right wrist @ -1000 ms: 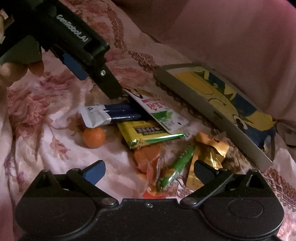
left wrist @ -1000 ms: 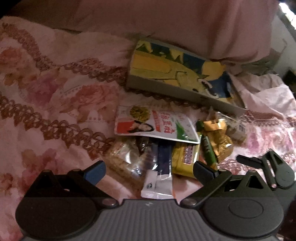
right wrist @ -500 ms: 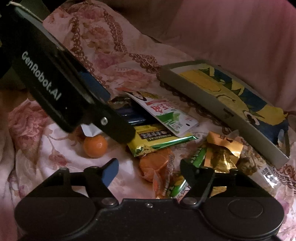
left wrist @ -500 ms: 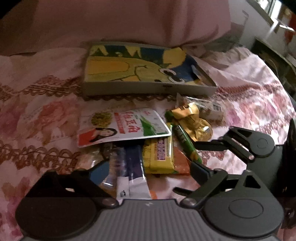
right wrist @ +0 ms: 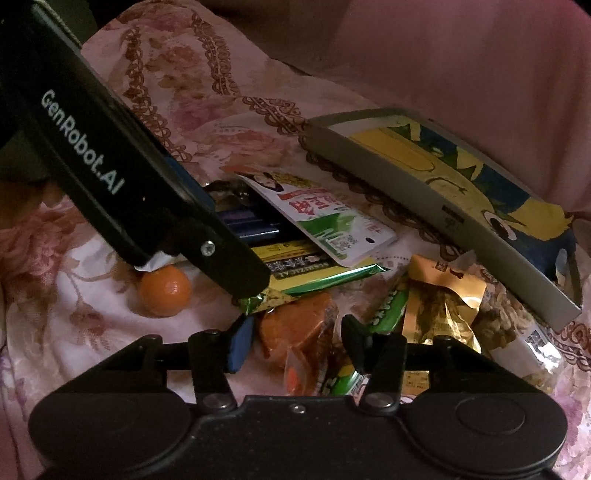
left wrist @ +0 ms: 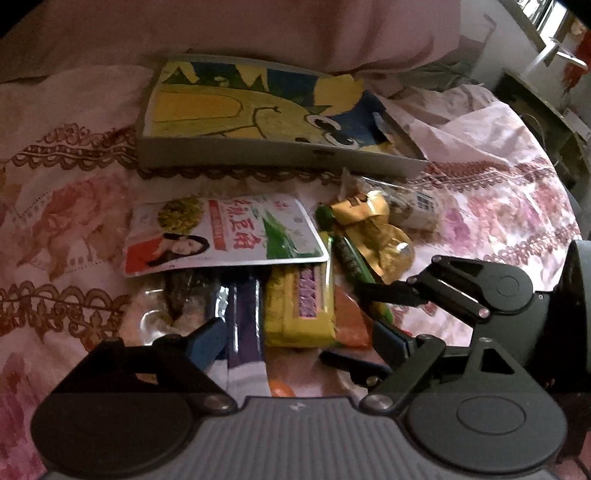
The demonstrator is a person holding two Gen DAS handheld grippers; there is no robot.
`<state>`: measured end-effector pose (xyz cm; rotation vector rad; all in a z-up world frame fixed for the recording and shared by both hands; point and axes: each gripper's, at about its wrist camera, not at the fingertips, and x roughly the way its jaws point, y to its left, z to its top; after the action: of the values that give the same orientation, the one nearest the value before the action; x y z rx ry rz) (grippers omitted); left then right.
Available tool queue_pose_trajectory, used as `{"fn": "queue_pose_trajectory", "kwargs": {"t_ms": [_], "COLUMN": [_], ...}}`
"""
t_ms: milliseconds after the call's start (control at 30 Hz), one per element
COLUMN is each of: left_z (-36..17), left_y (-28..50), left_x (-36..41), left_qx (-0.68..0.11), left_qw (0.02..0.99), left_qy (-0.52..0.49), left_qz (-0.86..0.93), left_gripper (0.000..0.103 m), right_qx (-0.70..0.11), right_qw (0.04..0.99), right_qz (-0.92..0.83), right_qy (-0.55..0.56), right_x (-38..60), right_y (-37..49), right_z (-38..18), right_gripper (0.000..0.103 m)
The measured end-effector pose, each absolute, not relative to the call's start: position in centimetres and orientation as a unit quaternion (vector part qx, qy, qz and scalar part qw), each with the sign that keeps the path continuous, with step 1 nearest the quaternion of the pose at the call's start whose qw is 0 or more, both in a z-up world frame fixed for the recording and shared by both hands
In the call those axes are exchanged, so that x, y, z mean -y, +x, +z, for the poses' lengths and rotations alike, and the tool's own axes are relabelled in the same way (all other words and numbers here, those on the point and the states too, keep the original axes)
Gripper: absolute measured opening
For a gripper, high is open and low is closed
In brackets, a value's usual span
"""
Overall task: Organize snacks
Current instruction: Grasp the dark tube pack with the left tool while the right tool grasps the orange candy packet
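Observation:
A heap of snacks lies on a flowered bedspread in front of a shallow box with a yellow and blue cartoon picture. My right gripper is low over the heap and its jaws are closing. An orange packet sits between them, and the pads stand just off its sides. My left gripper is closing too, still wide. It straddles a dark blue packet and a yellow bar, and its pads do not press on either. In the right wrist view a left finger crosses the heap.
A white, red and green pouch lies on top of the heap. A green stick, a gold packet and a clear bag of nuts lie to the right. A small orange fruit rests on the bedspread. A pink pillow lies behind the box.
Both grippers have sunk toward the heap. The right jaws have narrowed from wide to close around the orange packet. The left gripper has rolled and come over the blue packet and yellow bar.

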<state>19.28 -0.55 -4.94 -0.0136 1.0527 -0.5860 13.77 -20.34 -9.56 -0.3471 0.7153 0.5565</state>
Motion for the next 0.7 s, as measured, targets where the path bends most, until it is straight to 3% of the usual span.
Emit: {"fn": "queue_pose_trajectory", "kwargs": {"t_ms": [467, 600, 700], "left_z": [-6.1, -6.1, -6.2], "left_y": [20.4, 20.9, 21.3], "left_x": [0.3, 0.7, 0.4], "left_qx": [-0.501, -0.492, -0.488], "left_qw": [0.835, 0.841, 0.844], "left_qy": [0.014, 0.023, 0.02], "left_qz": [-0.227, -0.224, -0.219], "left_gripper": [0.088, 0.079, 0.066], "right_qx": [-0.351, -0.351, -0.348], "right_qw": [0.875, 0.876, 0.878], "right_qz": [0.273, 0.272, 0.272], "right_qy": [-0.19, -0.188, -0.184], "right_x": [20.4, 20.4, 20.4], "right_y": [14.0, 14.0, 13.9], "right_z": [-9.3, -9.4, -9.5], "right_gripper": [0.048, 0.048, 0.048]}}
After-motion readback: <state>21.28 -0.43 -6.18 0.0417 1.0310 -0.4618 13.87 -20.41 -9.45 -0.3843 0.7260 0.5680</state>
